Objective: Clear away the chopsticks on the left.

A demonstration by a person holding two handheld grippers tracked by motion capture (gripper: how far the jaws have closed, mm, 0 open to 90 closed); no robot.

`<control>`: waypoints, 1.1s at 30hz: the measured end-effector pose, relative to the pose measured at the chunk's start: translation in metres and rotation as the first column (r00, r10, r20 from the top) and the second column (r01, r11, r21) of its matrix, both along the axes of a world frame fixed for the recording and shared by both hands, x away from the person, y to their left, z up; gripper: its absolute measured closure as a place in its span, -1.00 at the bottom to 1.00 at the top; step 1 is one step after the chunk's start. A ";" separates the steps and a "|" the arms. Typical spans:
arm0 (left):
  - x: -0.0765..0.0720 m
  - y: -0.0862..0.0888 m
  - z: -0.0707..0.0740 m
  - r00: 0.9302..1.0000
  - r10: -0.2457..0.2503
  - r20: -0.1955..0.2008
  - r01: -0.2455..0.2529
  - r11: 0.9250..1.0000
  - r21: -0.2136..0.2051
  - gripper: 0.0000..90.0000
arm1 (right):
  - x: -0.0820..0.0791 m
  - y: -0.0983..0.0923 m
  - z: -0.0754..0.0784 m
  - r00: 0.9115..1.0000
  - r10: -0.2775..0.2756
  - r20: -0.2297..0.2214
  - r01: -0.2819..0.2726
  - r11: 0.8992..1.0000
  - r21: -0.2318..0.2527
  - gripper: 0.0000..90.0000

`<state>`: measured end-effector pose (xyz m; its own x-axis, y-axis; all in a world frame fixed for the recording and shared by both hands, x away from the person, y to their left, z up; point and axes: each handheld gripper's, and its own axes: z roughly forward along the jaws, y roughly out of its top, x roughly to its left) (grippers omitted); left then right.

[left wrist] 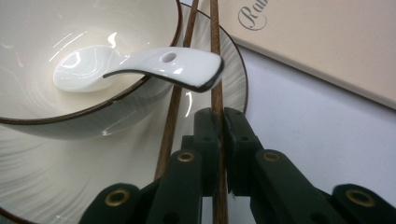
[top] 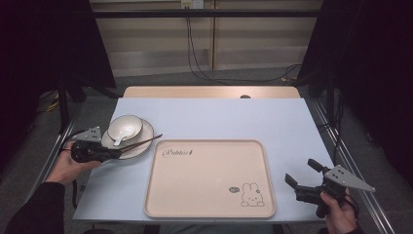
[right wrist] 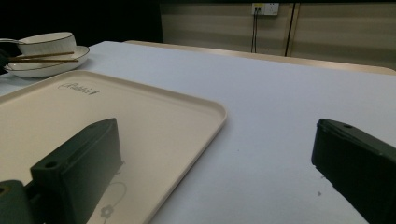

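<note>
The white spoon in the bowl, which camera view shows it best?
The left gripper view: the spoon is close and sharp, scoop down in the bowl, handle over the rim. In the high view the spoon is small, though recognisable. In the right gripper view the bowl is far off and I can't make the spoon out.

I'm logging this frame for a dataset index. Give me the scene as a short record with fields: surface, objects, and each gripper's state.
surface: pale blue table
tray: beige rectangular plastic tray with rabbit print, nothing on it
crockery: white ceramic bowl with dark rim on a white plate, left of the tray
spoon: white ceramic spoon resting in the bowl, handle over the rim
chopsticks: two brown wooden chopsticks lying across the plate
left gripper: shut on one chopstick
right gripper: open, holding nothing, at the tray's right edge
</note>
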<state>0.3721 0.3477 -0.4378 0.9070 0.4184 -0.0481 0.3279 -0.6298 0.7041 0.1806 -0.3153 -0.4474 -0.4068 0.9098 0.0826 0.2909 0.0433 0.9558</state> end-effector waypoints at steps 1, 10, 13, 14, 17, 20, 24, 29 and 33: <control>-0.003 0.000 0.004 1.000 0.004 -0.006 -0.004 1.000 -0.002 0.89 | 0.000 0.000 0.000 1.000 0.000 -0.001 0.000 1.000 0.001 -0.98; -0.018 -0.002 0.010 0.998 0.052 -0.030 -0.054 0.996 -0.073 0.89 | 0.000 0.000 0.000 1.000 0.002 0.000 -0.002 1.000 0.002 -0.98; -0.027 -0.004 0.011 0.997 0.071 -0.041 -0.074 0.993 -0.096 0.89 | 0.000 0.000 0.000 1.000 0.003 0.001 -0.003 1.000 0.001 -0.98; -0.027 -0.004 0.011 0.997 0.071 -0.041 -0.074 0.993 -0.096 0.89 | 0.000 0.000 0.000 1.000 0.003 0.001 -0.003 1.000 0.001 -0.98; -0.034 -0.006 0.013 0.993 0.101 -0.065 -0.108 0.986 -0.124 0.88 | 0.001 0.000 0.000 1.000 0.005 0.001 -0.005 1.000 0.001 -0.98; -0.037 -0.008 0.013 0.991 0.113 -0.073 -0.123 0.981 -0.148 0.88 | 0.001 0.000 0.000 1.000 0.003 0.002 -0.003 1.000 0.001 -0.98; -0.044 -0.012 0.014 0.987 0.133 -0.085 -0.145 0.977 -0.155 0.88 | 0.000 0.000 0.000 1.000 0.000 0.000 0.000 1.000 0.003 -0.98; -0.058 -0.023 0.013 0.980 0.153 -0.125 -0.176 0.963 -0.203 0.88 | 0.000 0.000 0.000 1.000 -0.002 0.000 0.002 1.000 0.004 -0.98; -0.067 -0.030 0.017 0.975 0.175 -0.135 -0.203 0.952 -0.230 0.88 | 0.000 0.001 0.000 1.000 0.000 -0.001 0.000 1.000 0.006 -0.98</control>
